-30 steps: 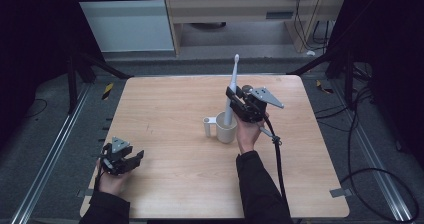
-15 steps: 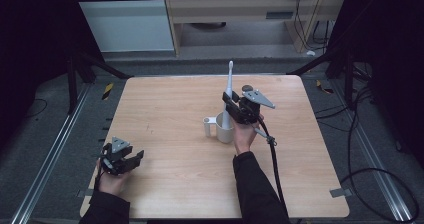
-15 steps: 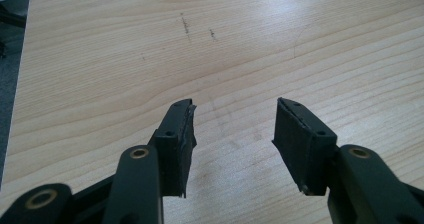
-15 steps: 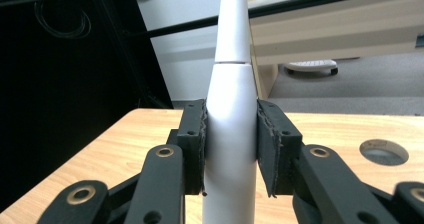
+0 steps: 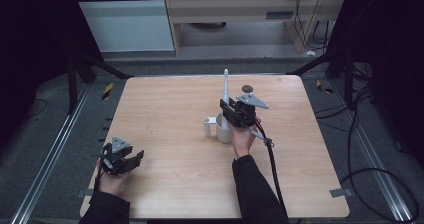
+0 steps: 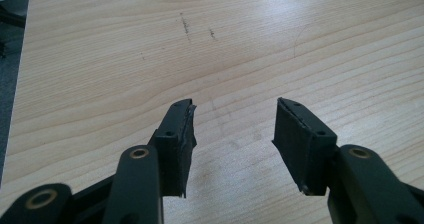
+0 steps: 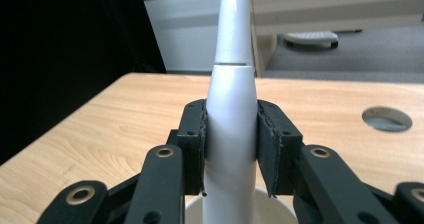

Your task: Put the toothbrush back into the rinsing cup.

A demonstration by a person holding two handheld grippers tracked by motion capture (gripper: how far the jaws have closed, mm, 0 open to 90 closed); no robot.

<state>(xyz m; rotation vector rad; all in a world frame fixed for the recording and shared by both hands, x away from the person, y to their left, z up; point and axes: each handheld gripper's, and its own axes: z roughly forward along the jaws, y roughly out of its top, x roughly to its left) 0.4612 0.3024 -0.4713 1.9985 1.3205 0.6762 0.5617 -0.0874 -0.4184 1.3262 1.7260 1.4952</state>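
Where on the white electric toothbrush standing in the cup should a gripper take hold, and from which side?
Grip the thick handle just above the cup rim, coming level from the person's side, fingers either side. It stands upright and tapers towards the thin neck, so the wide part suits best, as the right gripper shows.

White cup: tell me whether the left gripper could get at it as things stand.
Probably yes. The left gripper is open and holds nothing, with bare table between it and the white cup, though the right gripper crowds it.
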